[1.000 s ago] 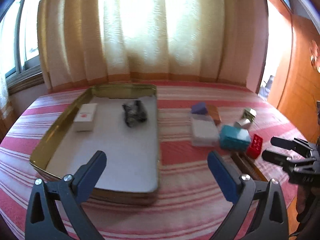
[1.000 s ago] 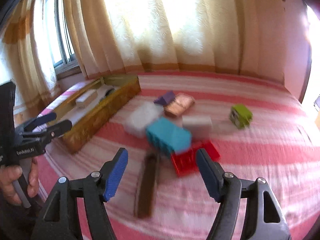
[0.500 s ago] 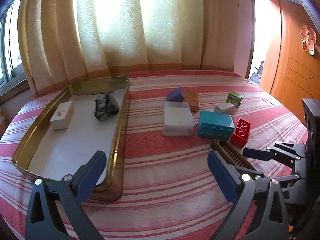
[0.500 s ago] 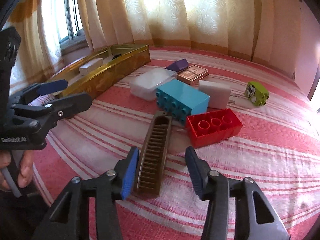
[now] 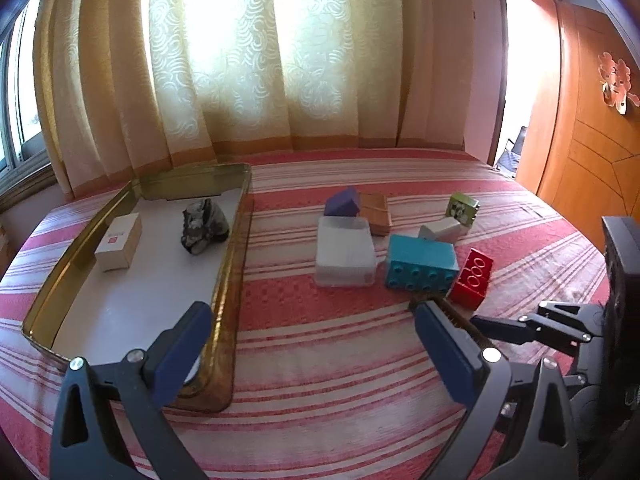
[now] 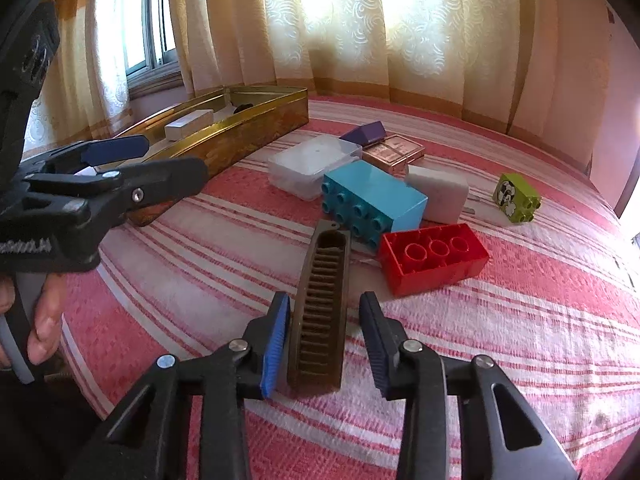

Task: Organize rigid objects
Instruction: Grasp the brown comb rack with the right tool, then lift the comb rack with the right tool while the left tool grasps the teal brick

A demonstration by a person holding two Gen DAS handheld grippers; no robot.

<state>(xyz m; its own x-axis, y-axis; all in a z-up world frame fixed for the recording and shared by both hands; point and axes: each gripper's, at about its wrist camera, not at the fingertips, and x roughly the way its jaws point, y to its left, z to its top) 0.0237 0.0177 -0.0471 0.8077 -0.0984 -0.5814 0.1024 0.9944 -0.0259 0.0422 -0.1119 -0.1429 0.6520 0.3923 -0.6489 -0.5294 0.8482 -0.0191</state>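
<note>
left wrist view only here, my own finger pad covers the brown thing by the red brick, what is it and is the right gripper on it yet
Observer: It is a brown slotted comb-like piece, lying flat. The right gripper straddles its near end, jaws open, with a gap on each side.
Operator: which way does it point
Observer: Its far end, which has a small tab, points at the teal brick. I cannot tell whether they touch.
Operator: anything crowding the fingers
Observer: No. The red brick lies apart from them, to the right of the piece's middle.
</note>
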